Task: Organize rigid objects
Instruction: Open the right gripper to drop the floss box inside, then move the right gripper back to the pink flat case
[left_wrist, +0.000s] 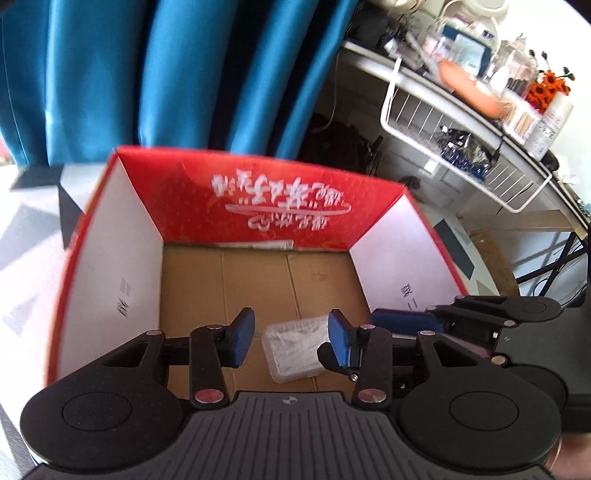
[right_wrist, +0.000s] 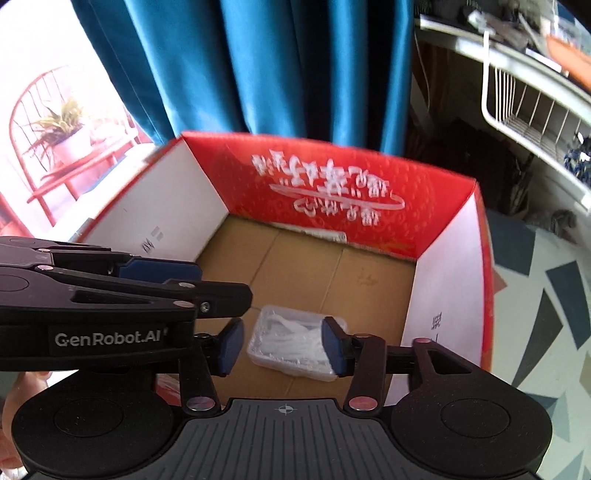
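Before a blue curtain (right_wrist: 295, 66), a clear container (right_wrist: 295, 347) lies in the red box (right_wrist: 332, 177); right gripper (right_wrist: 282, 345) and left gripper (left_wrist: 291, 339) are both apart, empty.

Open red cardboard box (right_wrist: 369, 192) with brown floor

A clear lidded plastic container (right_wrist: 291, 347) lies flat on its floor, near the front.

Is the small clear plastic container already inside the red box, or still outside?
Inside. The clear plastic container lies flat on the brown cardboard floor of the red box, near its front, with walls around it and neither gripper's pads pressing on it.
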